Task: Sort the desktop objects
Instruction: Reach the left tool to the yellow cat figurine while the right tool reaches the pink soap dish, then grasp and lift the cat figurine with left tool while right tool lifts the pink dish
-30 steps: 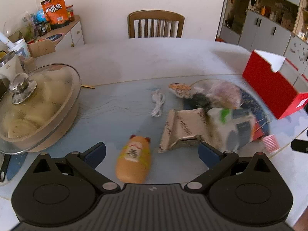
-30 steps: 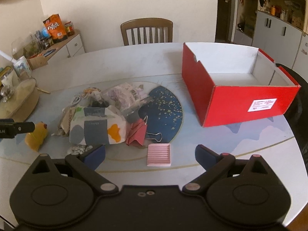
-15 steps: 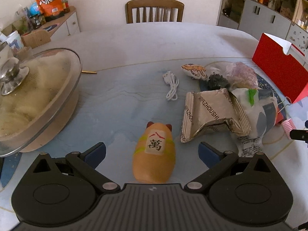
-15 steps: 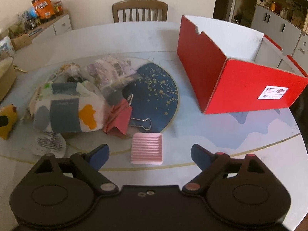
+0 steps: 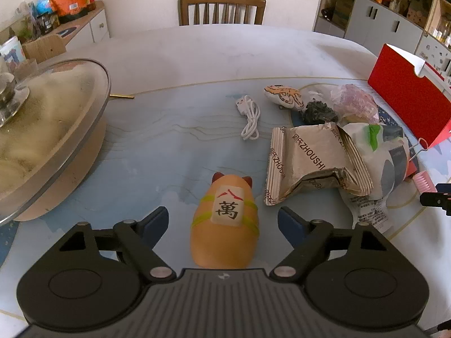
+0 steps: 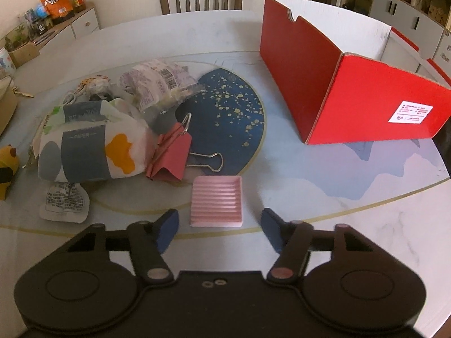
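An orange hamster-shaped toy (image 5: 225, 219) with a mahjong tile on its back lies on the table between the fingers of my left gripper (image 5: 223, 222). The jaws are closing and a gap shows on both sides of the toy. A pink ridged square dish (image 6: 216, 201) lies flat just ahead of my right gripper (image 6: 220, 229). Those jaws are closing too, and their pads stand clear of the dish's near edge. A red cardboard box (image 6: 352, 84), open at the top, stands to the right.
A pile sits mid-table: tissue pack (image 6: 87, 146), pink binder clip (image 6: 172, 155), snack wrapper (image 5: 310, 157), white cable (image 5: 249, 118), small plush (image 5: 283, 97). A lidded pot (image 5: 48, 129) stands at the left. A wooden chair (image 5: 222, 7) is behind the table.
Both grippers have sunk toward the table and their jaws have narrowed. The toy now lies between the left fingers, and the pink dish is closer to the right fingers.
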The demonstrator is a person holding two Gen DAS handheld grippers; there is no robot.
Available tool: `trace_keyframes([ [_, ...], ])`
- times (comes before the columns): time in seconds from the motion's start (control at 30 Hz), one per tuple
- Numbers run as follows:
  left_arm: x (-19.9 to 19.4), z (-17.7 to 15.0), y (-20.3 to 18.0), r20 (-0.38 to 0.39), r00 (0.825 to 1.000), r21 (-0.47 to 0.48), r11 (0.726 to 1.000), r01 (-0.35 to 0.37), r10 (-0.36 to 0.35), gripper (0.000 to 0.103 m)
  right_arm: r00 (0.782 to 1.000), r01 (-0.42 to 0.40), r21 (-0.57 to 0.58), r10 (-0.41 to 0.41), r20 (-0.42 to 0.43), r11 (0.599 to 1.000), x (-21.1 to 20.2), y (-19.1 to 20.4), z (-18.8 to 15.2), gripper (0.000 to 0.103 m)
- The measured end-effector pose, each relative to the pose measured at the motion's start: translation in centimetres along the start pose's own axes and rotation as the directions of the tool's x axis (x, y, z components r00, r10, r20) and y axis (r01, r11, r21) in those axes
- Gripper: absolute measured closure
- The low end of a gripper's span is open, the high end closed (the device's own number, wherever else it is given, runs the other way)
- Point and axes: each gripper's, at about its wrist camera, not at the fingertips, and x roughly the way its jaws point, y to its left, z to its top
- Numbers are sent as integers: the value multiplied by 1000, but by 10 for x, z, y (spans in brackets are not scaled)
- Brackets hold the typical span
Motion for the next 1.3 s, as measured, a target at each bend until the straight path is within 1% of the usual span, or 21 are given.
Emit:
trace_keyframes([
  [0.07, 1, -1, 1, 1, 1000, -7, 1000, 3, -3, 21, 1000, -3, 4, 3, 0, 1000, -1, 0, 0, 49],
  [0.1, 1, -1, 1, -1, 1000, -7, 1000, 2, -2, 26, 1000, -4, 5, 4, 0, 1000, -1, 0, 0, 51],
  [0.13, 2, -1, 1, -4, 1000, -8, 1000, 3, -3, 33, 1000, -3, 3, 3, 0, 1000, -2, 1, 0, 54],
  [0.17, 2, -1, 2, -7, 1000, -10, 1000, 6, -6, 35, 1000, 0, 3, 0, 1, 1000, -2, 0, 0, 60],
  [0.2, 3, -1, 2, -11, 1000, -14, 1000, 9, -9, 37, 1000, 3, 4, -3, 3, 1000, -3, 0, -1, 62],
  [0.27, 3, -1, 3, -13, 1000, -17, 1000, 10, -10, 42, 1000, 1, 11, -1, 3, 1000, -4, -1, -1, 63],
  [0.33, 4, -1, 4, -16, 1000, -18, 1000, 11, -11, 51, 1000, 3, 8, -3, 5, 1000, -4, -1, -2, 64],
  [0.4, 4, -2, 5, -17, 1000, -27, 999, 26, -26, 55, 1000, -2, 14, 2, 5, 1000, -4, -2, -2, 64],
  [0.8, -6, -3, 1, -17, 1000, -43, 999, 18, -19, 58, 999, -34, 26, 33, 34, 999, -23, -7, -4, 64],
  [0.93, -17, -2, -3, -17, 1000, -71, 997, 16, -17, 58, 997, -59, 25, 58, 49, 998, -33, -10, -2, 64],
  [1.13, -37, 4, -19, -8, 1000, -96, 995, 13, -14, 58, 992, -101, 7, 100, 77, 995, -54, -22, 6, 64],
  [1.3, -51, 16, -43, 10, 1000, -104, 994, 22, -21, 58, 985, -141, -4, 141, 96, 990, -74, -40, 18, 64],
])
